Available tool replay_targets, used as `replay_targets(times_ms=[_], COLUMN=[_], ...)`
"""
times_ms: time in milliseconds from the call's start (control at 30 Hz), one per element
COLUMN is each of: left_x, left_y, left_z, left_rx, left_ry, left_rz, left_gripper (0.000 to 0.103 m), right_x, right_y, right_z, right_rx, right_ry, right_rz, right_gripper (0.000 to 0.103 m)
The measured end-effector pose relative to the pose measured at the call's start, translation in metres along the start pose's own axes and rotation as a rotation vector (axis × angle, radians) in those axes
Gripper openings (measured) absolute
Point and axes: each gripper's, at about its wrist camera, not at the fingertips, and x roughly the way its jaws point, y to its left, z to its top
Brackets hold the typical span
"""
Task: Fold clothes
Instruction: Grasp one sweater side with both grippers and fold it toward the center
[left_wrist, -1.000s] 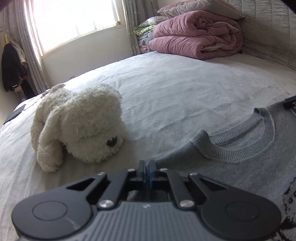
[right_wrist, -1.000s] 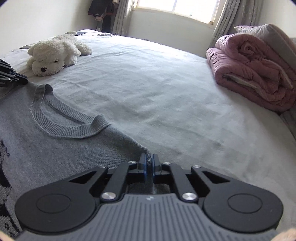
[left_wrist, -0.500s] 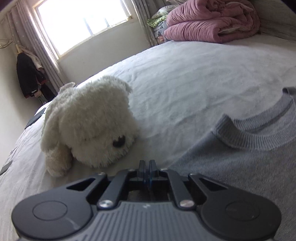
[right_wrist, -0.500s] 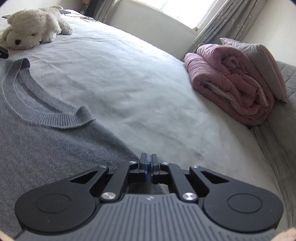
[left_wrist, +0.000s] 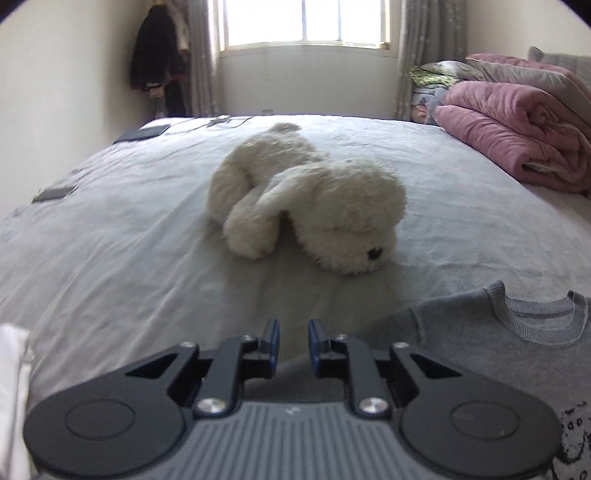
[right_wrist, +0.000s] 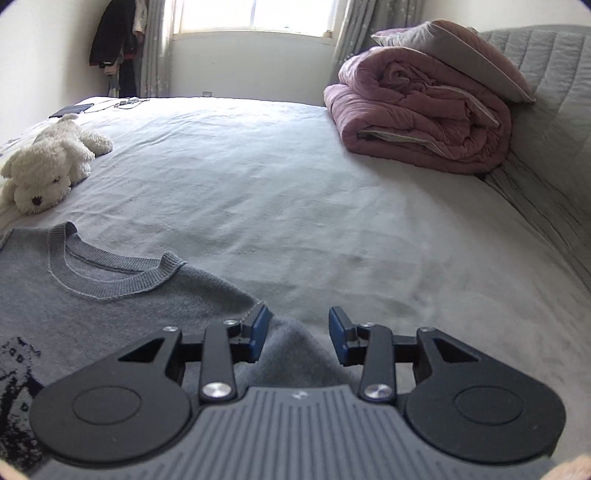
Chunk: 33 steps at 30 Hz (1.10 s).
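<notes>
Grey sweater (right_wrist: 110, 295) flat on the bed (right_wrist: 295, 184), collar toward the toy dog (left_wrist: 314, 206); left gripper (left_wrist: 293, 345) and right gripper (right_wrist: 297, 334) both parted, empty, at its shoulders.

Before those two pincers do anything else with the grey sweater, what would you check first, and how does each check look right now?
1. Left gripper open and empty: ok, there is a gap between the fingers with nothing in it.
2. Right gripper open: ok, fingers wide apart over the sweater's shoulder edge.
3. Sweater lying flat on the bed: ok near the collar; the lower part is out of view, so cannot tell.
4. Stuffed dog clear of the sweater: ok, it lies apart from the collar, though close on the left side.
5. Pink quilt out of the way: ok, it sits far off by the headboard.
</notes>
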Motion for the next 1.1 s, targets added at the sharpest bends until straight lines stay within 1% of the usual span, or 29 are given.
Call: replay_targets(times_ms=[67,267,300,367,433,500,533,600,633,667,767,800,833,867,900,1000,1100], left_x=[-0.016,-0.032,-0.035,-0.04,-0.046,-0.042,-0.041,-0.04,-0.039,-0.038,-0.034,-0.033,-0.032,-0.031,-0.031,-0.039,-0.05], left_y=[0.022,0.03,0.031,0.034,0.036,0.032,0.03,0.028,0.028,0.028,0.035,0.036,0.036,0.038,0.042,0.051,0.057], left_z=[-0.015,-0.05,-0.056,-0.067,-0.079,-0.082,-0.084,-0.084,-0.084,-0.084,-0.084,-0.084,-0.084,-0.085,-0.086,-0.086,-0.086], left_rx=[-0.112,-0.315,-0.348,-0.416,-0.483,-0.472,-0.471,-0.466,-0.468,-0.469,-0.508,-0.498,-0.487,-0.488,-0.507,-0.545,-0.564], left_ry=[0.047,0.158,0.177,0.214,0.25,0.233,0.222,0.193,0.186,0.178,0.165,0.167,0.17,0.177,0.178,0.171,0.153], left_rz=[0.004,-0.029,-0.034,-0.045,-0.056,-0.051,-0.054,-0.063,-0.068,-0.073,-0.08,-0.067,-0.054,-0.059,-0.071,-0.096,-0.108], left_gripper=[0.018,0.018,0.018,0.022,0.029,0.032,0.035,0.039,0.039,0.039,0.037,0.021,0.005,0.005,0.005,0.004,0.004], right_x=[-0.015,-0.057,-0.066,-0.079,-0.087,-0.091,-0.092,-0.086,-0.081,-0.077,-0.07,-0.069,-0.069,-0.069,-0.069,-0.071,-0.082], right_y=[-0.006,-0.021,-0.028,-0.043,-0.057,-0.063,-0.066,-0.07,-0.07,-0.068,-0.06,-0.057,-0.056,-0.056,-0.055,-0.055,-0.054], right_z=[-0.007,-0.037,-0.045,-0.065,-0.086,-0.102,-0.109,-0.122,-0.126,-0.127,-0.124,-0.122,-0.121,-0.121,-0.121,-0.119,-0.112], right_rx=[0.105,0.392,0.464,0.624,0.753,0.809,0.843,0.954,1.005,1.033,1.044,1.035,1.022,1.017,1.014,1.017,0.994], right_ry=[0.032,0.141,0.16,0.175,0.199,0.225,0.233,0.234,0.249,0.251,0.245,0.241,0.239,0.236,0.235,0.213,0.152], right_rz=[0.017,0.059,0.067,0.087,0.065,0.023,0.018,0.087,0.134,0.161,0.16,0.148,0.132,0.118,0.105,0.079,0.052], right_gripper=[0.04,0.041,0.041,0.041,0.041,0.042,0.042,0.042,0.042,0.042,0.042,0.042,0.032,0.01,0.005,0.005,0.004])
